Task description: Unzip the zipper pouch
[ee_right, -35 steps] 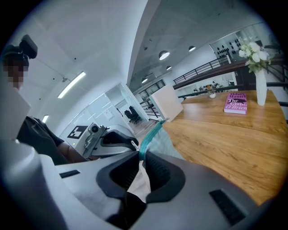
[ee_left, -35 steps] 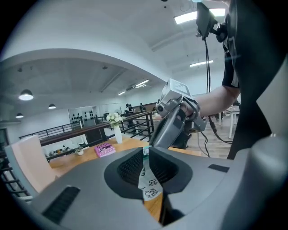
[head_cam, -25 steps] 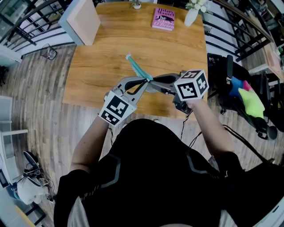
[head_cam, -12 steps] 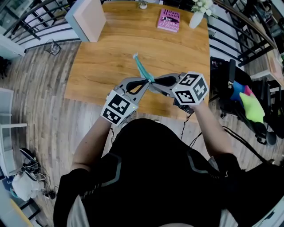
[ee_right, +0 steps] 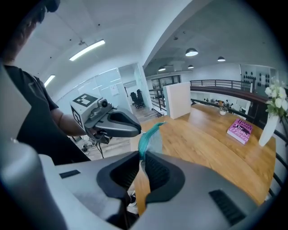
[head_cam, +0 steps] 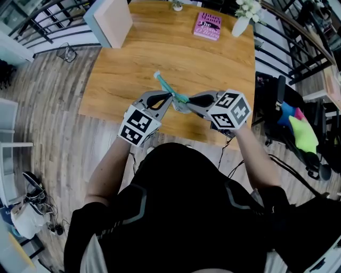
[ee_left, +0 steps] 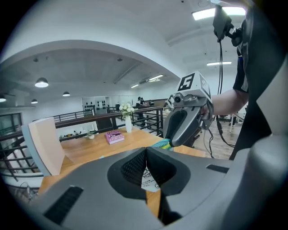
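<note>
Above the desk (head_cam: 122, 69), the left gripper (ee_left: 145, 157) and right gripper (ee_right: 140, 164) are pinching the thin pouch (ee_right: 147, 134) tightly, probably risking a slip under uneven pulling.

One zipper pouch (head_cam: 161, 81) is counted. Two claws are seen: the left claw (head_cam: 170, 96) and the right claw (head_cam: 186, 101). Two cubes with square markers are counted as well, the cube of the left claw (head_cam: 139, 125) and the cube of the right claw (head_cam: 231, 111). One wooden surface (head_cam: 213, 64) is present. On it are counted one pink book (head_cam: 209, 25), one white vase (head_cam: 241, 25) with white flowers, one small pot (head_cam: 177, 5) at the far edge, and one pale upright board (head_cam: 113, 21). One person (head_cam: 181, 213) in a black top is seen, with two bare forearms.
</note>
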